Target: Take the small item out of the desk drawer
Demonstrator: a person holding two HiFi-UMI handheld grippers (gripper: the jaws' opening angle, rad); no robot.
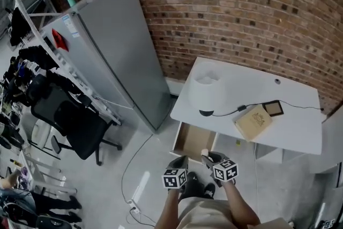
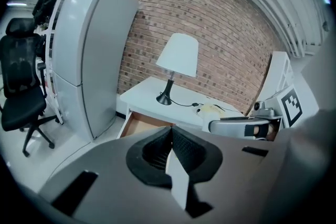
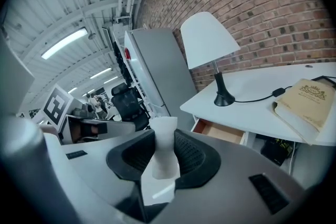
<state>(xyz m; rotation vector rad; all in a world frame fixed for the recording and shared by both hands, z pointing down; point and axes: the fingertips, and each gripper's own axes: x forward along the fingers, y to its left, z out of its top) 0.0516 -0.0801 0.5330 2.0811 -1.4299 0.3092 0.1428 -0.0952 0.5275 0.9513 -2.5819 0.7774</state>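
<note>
My right gripper (image 3: 164, 153) is shut on a small white waisted item (image 3: 164, 139) that stands upright between its pads. In the head view the item (image 1: 204, 153) hangs just in front of the open wooden drawer (image 1: 192, 139) of the white desk (image 1: 241, 83), with the right gripper (image 1: 218, 166) behind it. The drawer (image 3: 223, 132) looks empty from what shows. My left gripper (image 2: 170, 150) has its jaws together with nothing between them; it hovers to the left of the right one (image 1: 175, 175), in front of the drawer (image 2: 139, 124).
On the desk stand a white lamp (image 1: 206, 88), a tan book (image 1: 253, 122) and a small dark frame (image 1: 273, 108). A tall grey cabinet (image 1: 118, 51) is left of the desk, a black office chair (image 1: 75, 123) further left. A power strip (image 1: 140, 187) lies on the floor.
</note>
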